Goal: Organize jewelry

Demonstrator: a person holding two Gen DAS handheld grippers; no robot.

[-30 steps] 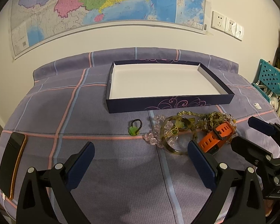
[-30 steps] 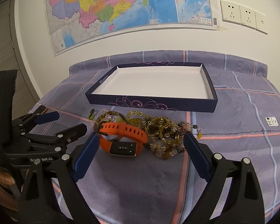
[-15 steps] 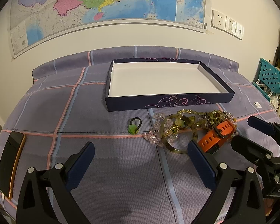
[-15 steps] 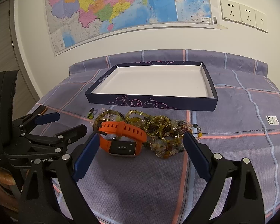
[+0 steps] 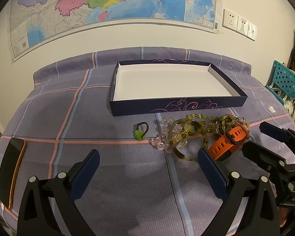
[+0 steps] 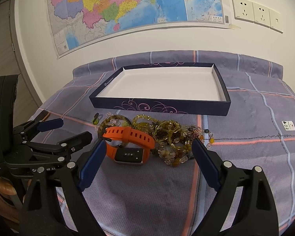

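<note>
A shallow dark box is sitting on the checked bed cover, showing only its white floor. Near it, an orange watch is lying against a tangle of beaded jewelry, strands overlapping indistinguishably. The left hand-held gripper and right hand-held gripper are both hovering spread wide, gripping nothing.

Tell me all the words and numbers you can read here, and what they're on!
"Data Acquisition System": white print on the black body of the left claw.
"UAS": cut-off white letters on the black body of the right claw.
Colourful paper wall map: its print is too small to read.
Dark blue cardboard tray: the white logo on its left rim is too blurred.
Small white cloth tag: symbols only, unreadable.
</note>
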